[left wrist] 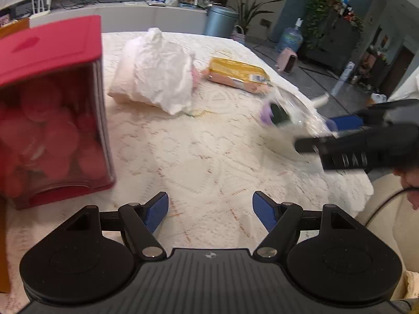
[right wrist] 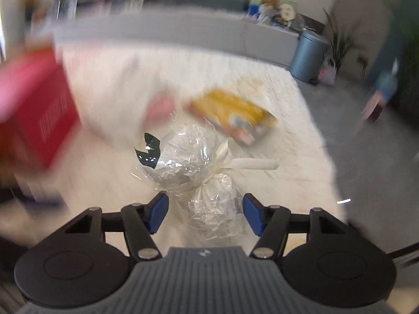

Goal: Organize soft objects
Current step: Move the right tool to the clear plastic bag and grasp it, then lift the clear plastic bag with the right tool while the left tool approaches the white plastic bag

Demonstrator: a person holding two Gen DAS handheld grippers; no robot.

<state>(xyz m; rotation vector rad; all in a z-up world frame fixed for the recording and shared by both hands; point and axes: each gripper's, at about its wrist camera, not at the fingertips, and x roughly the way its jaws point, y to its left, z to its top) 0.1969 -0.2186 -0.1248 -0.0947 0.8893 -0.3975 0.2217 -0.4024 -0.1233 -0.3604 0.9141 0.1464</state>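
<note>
The left tool (left wrist: 210, 210) is seen at the bottom of the left wrist view with its blue pads spread wide and nothing between them, only the white table (left wrist: 199, 157) cover below. At the left edge a red bin (left wrist: 52, 110) is seen, touching the cover. At the right edge the right tool (left wrist: 322, 133) is seen reaching in over a blurred cellophane bundle (left wrist: 290, 115). Beyond, at upper centre, a white bag (left wrist: 159, 70) is seen, and just right of it a yellow pack (left wrist: 239, 74).

In the right wrist view, the right tool (right wrist: 205, 213) is seen at the bottom with the bundle's (right wrist: 193, 157) crinkled tail between its pads; the right pad is touched by the film, while a gap appears at the left pad, so a grip cannot be told. The bundle, tied with a cream ribbon (right wrist: 243, 163), is seen at centre frame, near the tool. Farther up, the pack (right wrist: 233, 116) is blurred, and the bin (right wrist: 34, 120) is smeared at the left edge.
</note>
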